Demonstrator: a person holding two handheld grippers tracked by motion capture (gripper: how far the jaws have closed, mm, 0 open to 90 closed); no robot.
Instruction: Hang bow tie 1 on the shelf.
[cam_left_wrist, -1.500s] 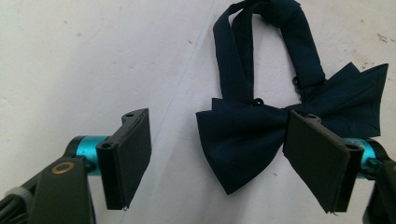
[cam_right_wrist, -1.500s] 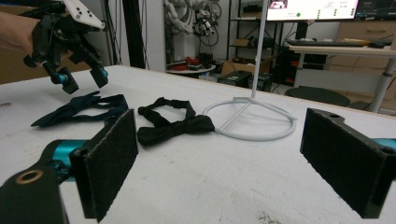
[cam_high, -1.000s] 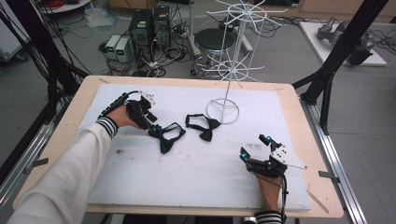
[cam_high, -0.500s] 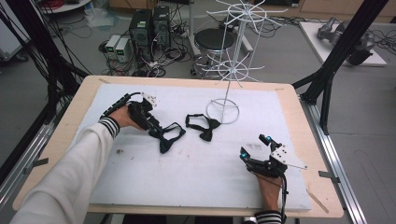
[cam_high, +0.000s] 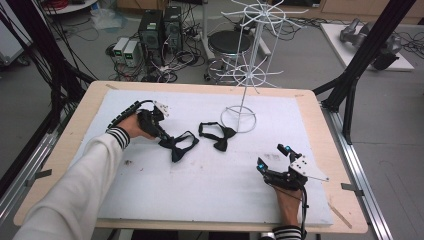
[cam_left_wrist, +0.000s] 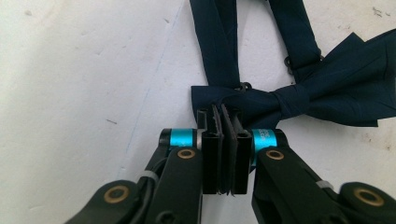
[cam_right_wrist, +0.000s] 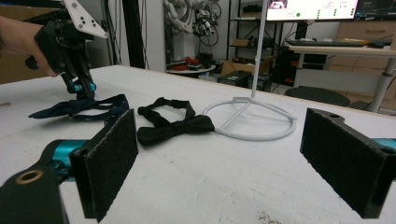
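Observation:
A navy bow tie (cam_high: 181, 145) lies left of centre on the white mat. My left gripper (cam_high: 165, 141) comes at it from the left. Its jaws have just been closing, and the pads (cam_left_wrist: 218, 122) now pinch the left wing of the navy bow tie (cam_left_wrist: 327, 95). A black bow tie (cam_high: 218, 136) lies loose to its right, beside the ring base of a white wire stand (cam_high: 238, 118). My right gripper (cam_high: 271, 155) rests near the front right of the mat, open, with nothing between its pads (cam_right_wrist: 109, 161). It faces the black bow tie (cam_right_wrist: 175, 125) and the left gripper (cam_right_wrist: 80, 87).
The wire stand's pole and hooked arms (cam_high: 252, 45) rise over the back of the table. The wooden table edge (cam_high: 320, 125) frames the mat (cam_high: 200, 190). Black frame posts (cam_high: 350, 80) stand at the sides, with a stool and computers on the floor behind.
The left gripper's jaws have closed onto the navy bow tie. Neither hand has shifted, and both ties lie where they were.

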